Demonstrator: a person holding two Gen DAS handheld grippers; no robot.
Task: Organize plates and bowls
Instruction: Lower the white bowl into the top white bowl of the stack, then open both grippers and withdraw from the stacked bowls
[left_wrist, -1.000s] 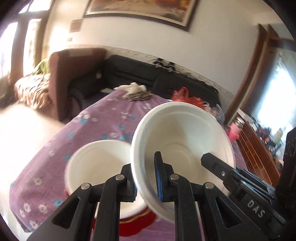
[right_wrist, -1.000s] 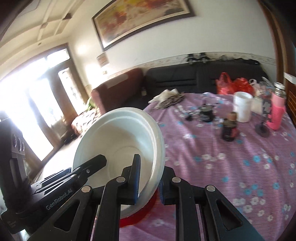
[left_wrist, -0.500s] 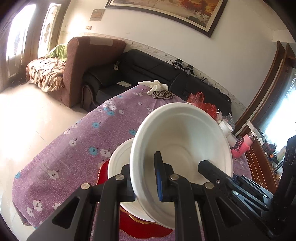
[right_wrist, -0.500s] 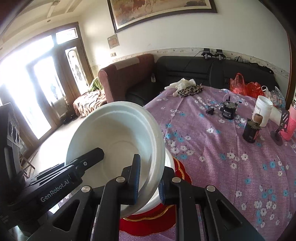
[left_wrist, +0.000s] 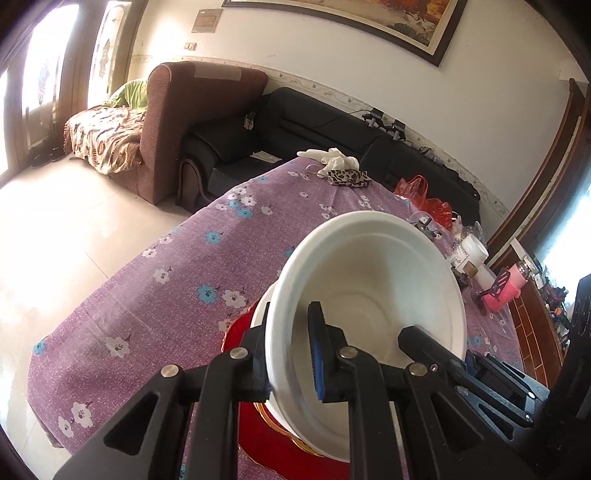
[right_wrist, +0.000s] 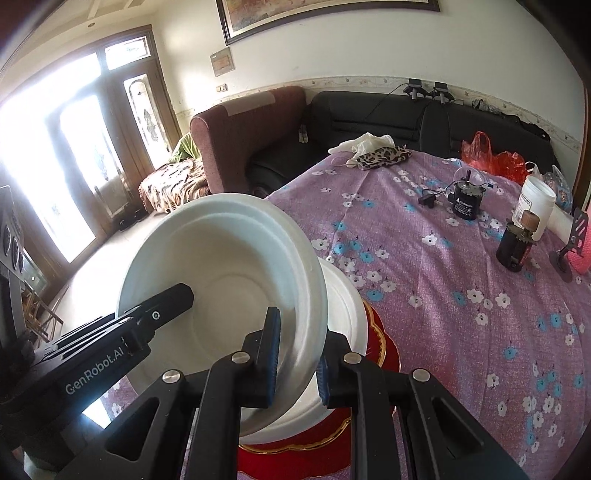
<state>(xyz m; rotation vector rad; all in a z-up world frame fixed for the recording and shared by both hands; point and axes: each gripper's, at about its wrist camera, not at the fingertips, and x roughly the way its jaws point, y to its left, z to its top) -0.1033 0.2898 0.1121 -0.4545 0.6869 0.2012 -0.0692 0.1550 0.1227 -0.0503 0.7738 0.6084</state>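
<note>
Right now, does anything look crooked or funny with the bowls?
Yes. The top white bowl is tipped steeply on its side, not flat. Both the left hand-held gripper and right hand-held gripper pinch its rim, above another white bowl sitting on the red plate.

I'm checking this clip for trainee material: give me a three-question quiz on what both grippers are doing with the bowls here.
1. True or false: the left gripper and the right gripper both clamp the rim of the same white bowl.
2. What lies directly under the held bowl? A) a second white bowl on a red plate B) a black jar C) bare tablecloth
3. Fill in: the leopard-print pouch lies at the table's ____ edge, by the black sofa.

Key: 1 true; 2 A; 3 far
</note>
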